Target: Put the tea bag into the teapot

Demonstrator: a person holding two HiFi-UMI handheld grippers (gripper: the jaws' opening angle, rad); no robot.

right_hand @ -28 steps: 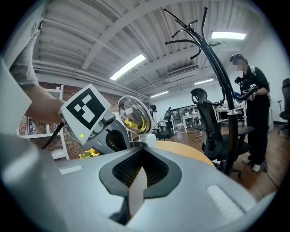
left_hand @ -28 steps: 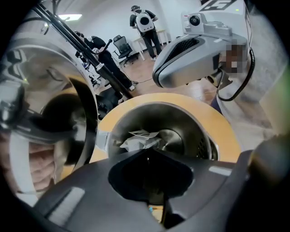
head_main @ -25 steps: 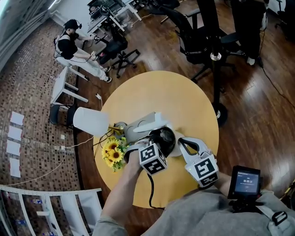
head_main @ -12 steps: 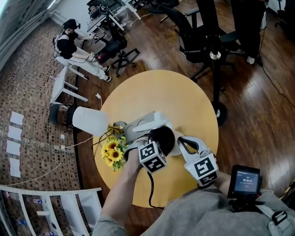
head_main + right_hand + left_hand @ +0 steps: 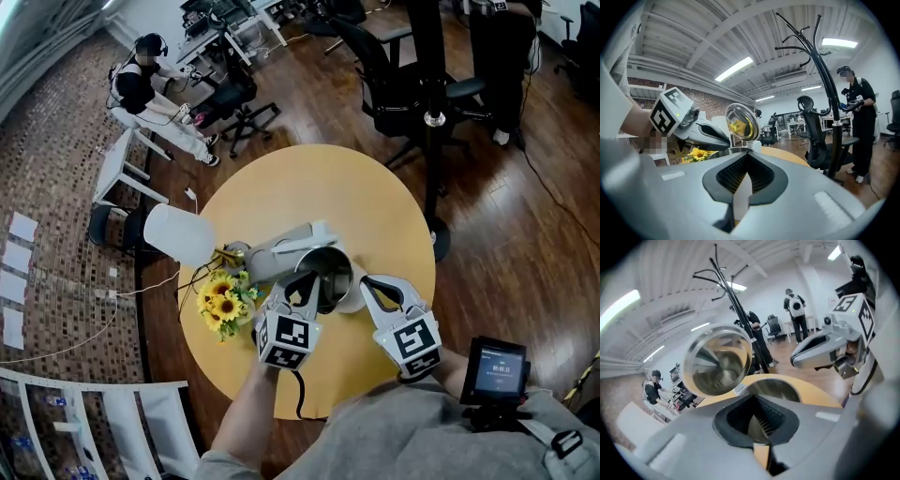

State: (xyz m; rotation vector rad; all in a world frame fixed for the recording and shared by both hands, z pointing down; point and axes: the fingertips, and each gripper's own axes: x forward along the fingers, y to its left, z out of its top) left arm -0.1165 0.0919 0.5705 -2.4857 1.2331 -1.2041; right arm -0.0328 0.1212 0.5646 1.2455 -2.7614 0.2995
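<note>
A steel teapot (image 5: 326, 272) stands on the round yellow table (image 5: 356, 197), its hinged lid (image 5: 281, 251) thrown back, mouth open. My left gripper (image 5: 302, 281) hovers at the mouth's near left rim; its jaws have just been closing and are now shut with nothing between them. In the left gripper view the lid (image 5: 717, 364) and mouth (image 5: 773, 389) lie just ahead. My right gripper (image 5: 366, 283) sits at the pot's right side, shut on a white strip (image 5: 740, 197) that looks like the pot's handle. No tea bag shows in any view.
Sunflowers (image 5: 223, 305) lie left of the pot, beside a white cylinder (image 5: 178, 234) at the table's left edge. A black coat stand (image 5: 431, 117) and office chairs stand beyond the table. People sit and stand farther off.
My left gripper has pulled back from over the pot's mouth towards the near left, risen and rolled, so the mouth now shows. The right gripper has kept still.
</note>
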